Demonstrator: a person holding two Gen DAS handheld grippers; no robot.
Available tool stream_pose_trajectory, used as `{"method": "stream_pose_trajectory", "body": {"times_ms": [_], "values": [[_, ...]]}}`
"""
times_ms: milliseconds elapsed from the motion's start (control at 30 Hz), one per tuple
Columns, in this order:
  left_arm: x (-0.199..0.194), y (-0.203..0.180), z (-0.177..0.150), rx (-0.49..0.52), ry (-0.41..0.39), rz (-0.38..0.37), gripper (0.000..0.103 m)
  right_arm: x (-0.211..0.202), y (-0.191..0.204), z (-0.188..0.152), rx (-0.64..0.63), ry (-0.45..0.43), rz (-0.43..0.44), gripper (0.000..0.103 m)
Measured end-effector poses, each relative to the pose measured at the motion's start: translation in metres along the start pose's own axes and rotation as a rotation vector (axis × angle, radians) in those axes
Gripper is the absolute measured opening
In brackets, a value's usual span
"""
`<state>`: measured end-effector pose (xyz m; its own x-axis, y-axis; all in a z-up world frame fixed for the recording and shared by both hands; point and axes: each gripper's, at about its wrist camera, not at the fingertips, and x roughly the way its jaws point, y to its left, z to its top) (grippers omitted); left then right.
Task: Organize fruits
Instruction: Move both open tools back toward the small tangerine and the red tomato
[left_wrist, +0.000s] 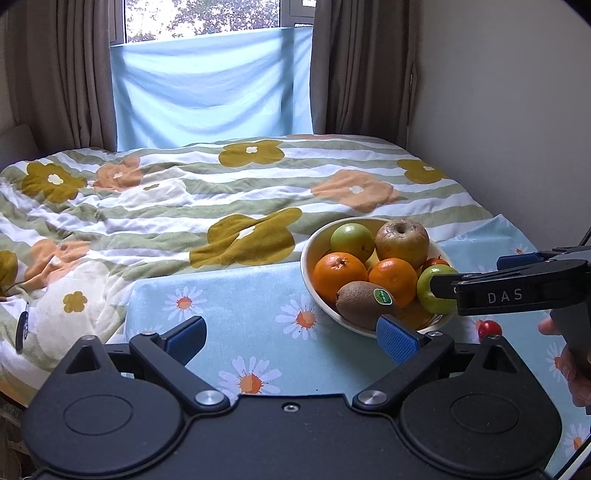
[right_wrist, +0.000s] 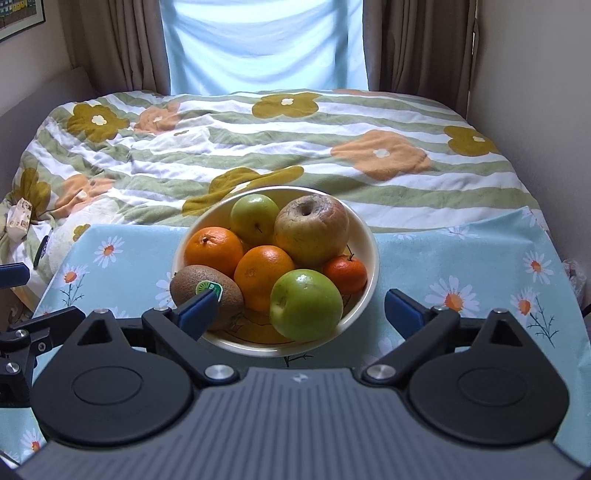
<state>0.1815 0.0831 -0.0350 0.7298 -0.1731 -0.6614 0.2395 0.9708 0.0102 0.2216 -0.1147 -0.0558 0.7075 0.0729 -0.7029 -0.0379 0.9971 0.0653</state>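
Note:
A cream bowl (right_wrist: 370, 236) stands on the daisy-print cloth and holds several fruits. These include a green apple (right_wrist: 305, 305) at its front, a kiwi (right_wrist: 207, 291) with a green sticker, two oranges (right_wrist: 214, 249), a russet apple (right_wrist: 312, 229), a second green apple (right_wrist: 255, 218) and a small tangerine (right_wrist: 347, 274). My right gripper (right_wrist: 301, 310) is open. Its blue pads stand wide on either side of the front green apple without touching it. My left gripper (left_wrist: 291, 339) is open and empty over the cloth, left of the bowl (left_wrist: 308, 254). A small red tomato (left_wrist: 489, 328) lies on the cloth.
The cloth-covered table (right_wrist: 461, 254) butts against a bed with a flowered quilt (right_wrist: 258, 147). A wall (right_wrist: 535, 92) runs along the right; curtains and a window close the far end. A hand (left_wrist: 570, 365) grips the right tool's handle.

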Motion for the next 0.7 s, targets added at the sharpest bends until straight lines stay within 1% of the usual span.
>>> {"method": "stream_pose_trajectory", "body": {"times_ms": [300,433,700], "values": [[-0.044,-0.018,-0.006,-0.064,-0.062,0.077,0.100,-0.053,-0.017,0.001,-0.036,-0.050,0.053,0.103],[-0.065,-0.032,-0.012,-0.087,-0.100,0.126,0.100,-0.077,-0.029,-0.007,-0.056,-0.060,0.050,0.103],[-0.105,-0.068,-0.029,-0.118,-0.144,0.186,0.100,-0.124,-0.057,-0.024,-0.061,-0.099,0.099,0.103]]}}
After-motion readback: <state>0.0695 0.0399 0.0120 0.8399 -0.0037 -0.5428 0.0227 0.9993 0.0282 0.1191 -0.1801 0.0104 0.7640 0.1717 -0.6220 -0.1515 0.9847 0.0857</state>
